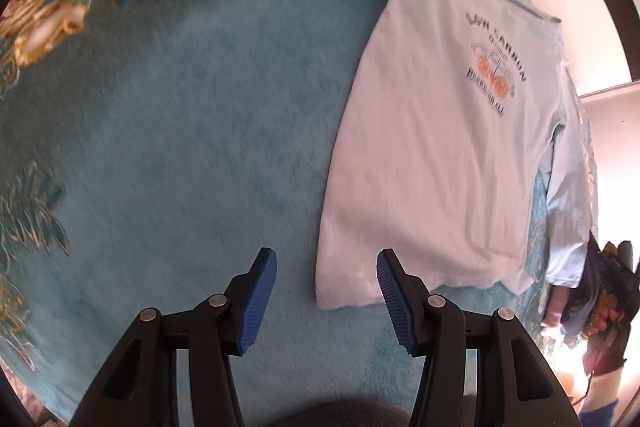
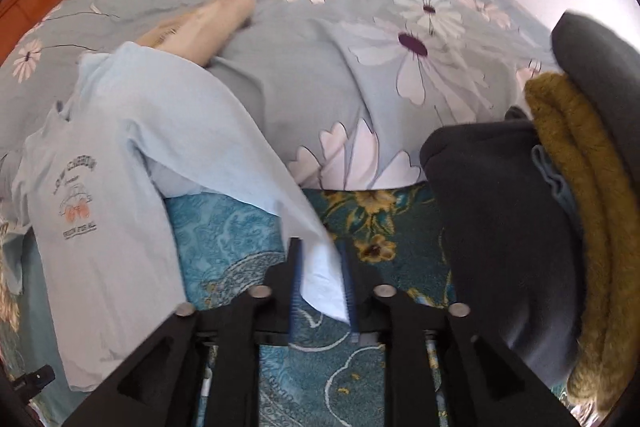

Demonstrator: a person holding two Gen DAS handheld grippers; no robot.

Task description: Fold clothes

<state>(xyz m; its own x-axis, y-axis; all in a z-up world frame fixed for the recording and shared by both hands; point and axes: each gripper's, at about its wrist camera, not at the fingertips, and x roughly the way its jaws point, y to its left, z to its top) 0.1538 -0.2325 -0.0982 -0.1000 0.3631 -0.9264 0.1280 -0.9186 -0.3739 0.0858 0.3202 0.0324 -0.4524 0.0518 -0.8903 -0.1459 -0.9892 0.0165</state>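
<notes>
Left wrist: left gripper, jaws spread, nothing between them, hovering over teal blanket beside shirt hem.
Right wrist: right gripper pinching sleeve, lifting it. Step: folding the sleeve inward; next, laying it across the shirt's body.

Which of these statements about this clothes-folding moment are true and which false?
1. The light blue long-sleeved shirt with a printed chest graphic lies print side up. True.
2. The left gripper holds the shirt's hem. False: its blue fingers stand apart over the teal plush blanket, gripping nothing.
3. The shirt's sleeve runs between the fingers of the right gripper. True.
4. A red towel lies on the bed. False: a beige garment lies on the grey-blue daisy-print bedspread.
5. Folded dark grey and mustard clothes are stacked at the right of the right wrist view. True.
</notes>
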